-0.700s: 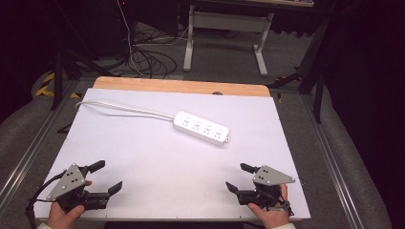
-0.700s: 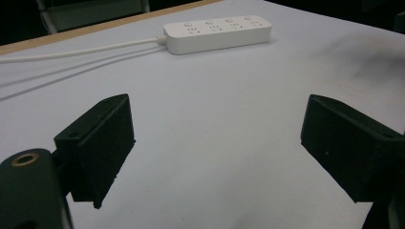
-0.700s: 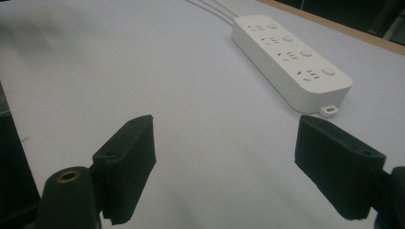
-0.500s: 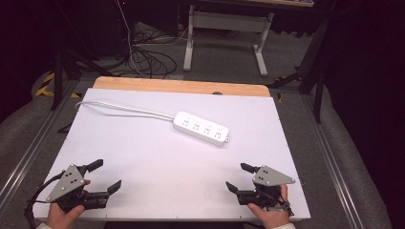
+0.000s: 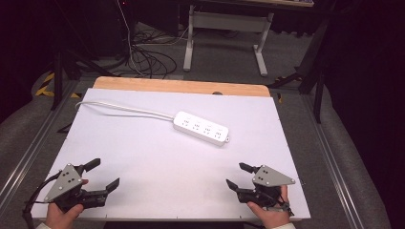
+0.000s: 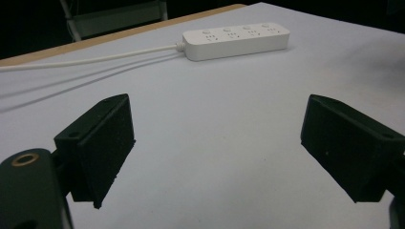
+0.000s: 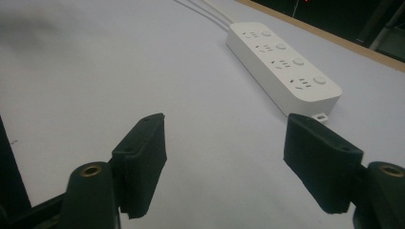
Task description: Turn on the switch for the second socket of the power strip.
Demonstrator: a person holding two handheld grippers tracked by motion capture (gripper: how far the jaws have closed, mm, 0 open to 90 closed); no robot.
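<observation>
Two tools sit low at the near edge of the worktop [image 5: 143,143], each held in a hand, and almost nothing separates this moment from the one half a second back. The left tool [image 5: 99,174], by the near left corner, has its jaws spread wide and empty; compared with the earlier high views they look a shade wider, and the tool has barely shifted. The right tool [image 5: 239,175], by the near right corner, is likewise apart and holds nothing, in the same spot as before.

Farther out, the white power strip [image 5: 200,128] lies flat toward the middle of the far half, slanted, unmoved. Its cord [image 5: 124,110] runs off toward the far left corner. Seen from the left gripper view, the strip [image 6: 236,40] is well beyond the jaws; in the right gripper view it [image 7: 282,64] lies ahead and nearer.

Judged from this, the work has not begun: both tools appear readied for a reach to the strip.
</observation>
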